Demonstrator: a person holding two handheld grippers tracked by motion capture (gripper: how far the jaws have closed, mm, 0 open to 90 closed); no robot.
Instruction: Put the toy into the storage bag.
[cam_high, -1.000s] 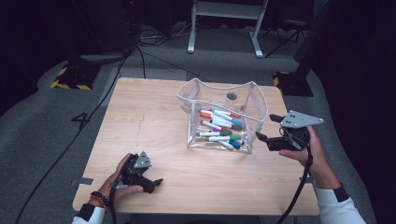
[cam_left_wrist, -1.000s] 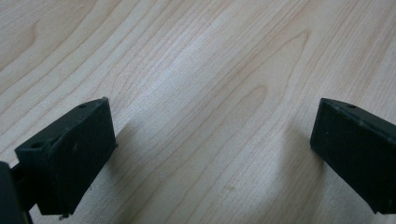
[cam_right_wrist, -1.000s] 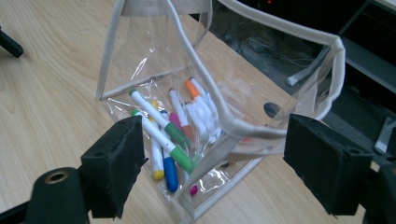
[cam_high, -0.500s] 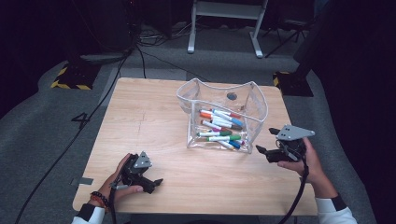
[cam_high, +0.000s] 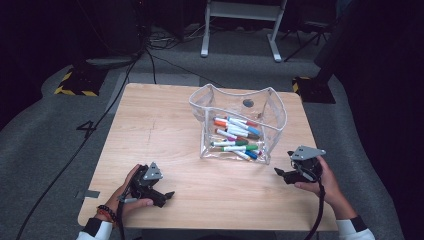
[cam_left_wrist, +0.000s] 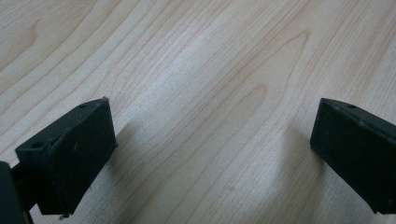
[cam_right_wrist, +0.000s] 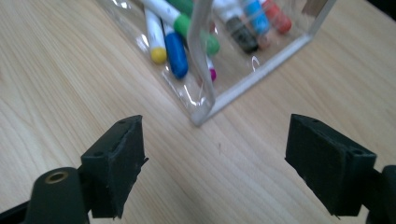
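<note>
From above, the clear plastic pouch of coloured marker pens (cam_high: 239, 131) is standing open toward the far right of the pale wooden bench (cam_high: 155, 130), with the right hand-held gripper (cam_high: 283, 174) resting just beside its near right corner. That gripper's own view (cam_right_wrist: 215, 154) is showing widely spread, empty jaws facing the corner, with yellow, blue and green caps pressing against the wall. The left hand-held gripper (cam_high: 167, 196) is lying at the near left, its close view (cam_left_wrist: 212, 140) showing spread jaws over bare wood grain.

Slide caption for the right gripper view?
Open right tongs face the corner of the clear pouch of markers.
</note>
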